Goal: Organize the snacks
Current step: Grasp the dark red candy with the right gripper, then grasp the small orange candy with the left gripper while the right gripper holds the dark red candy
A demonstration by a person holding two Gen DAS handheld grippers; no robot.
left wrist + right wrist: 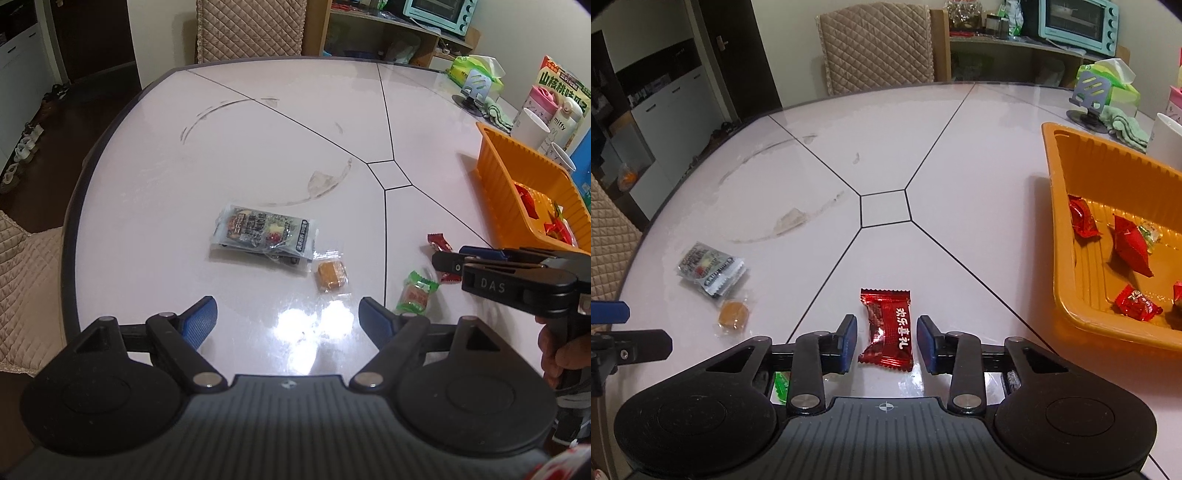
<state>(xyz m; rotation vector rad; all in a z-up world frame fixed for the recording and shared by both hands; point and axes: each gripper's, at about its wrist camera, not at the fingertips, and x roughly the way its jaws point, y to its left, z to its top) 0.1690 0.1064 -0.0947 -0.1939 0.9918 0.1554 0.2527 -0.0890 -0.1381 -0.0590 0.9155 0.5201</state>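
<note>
Straddling: right gripper [886, 341] has red candy [886, 328] between its blue pads, low centre of right wrist view.
Long axis: candy runs top-to-bottom in frame, along the fingers; pads face its long sides.
Gap: thin strip of table shows each side of wrapper, so pads look just off it, not yet pinching.
Right fingers: narrowly apart, nothing clamped.
Left gripper [288, 317]: fingers wide apart, empty, over bare table; orange sweet [331, 275] & grey packet [264, 236] lie further up frame.
Nearer hand: right, by far.
Green candy [416, 291]: lower right of left wrist view, nr right gripper.
Tray [1060, 236]: orange, right edge, w/ several red candies inside.
Likely next: pinch, lift toward tray.
</note>
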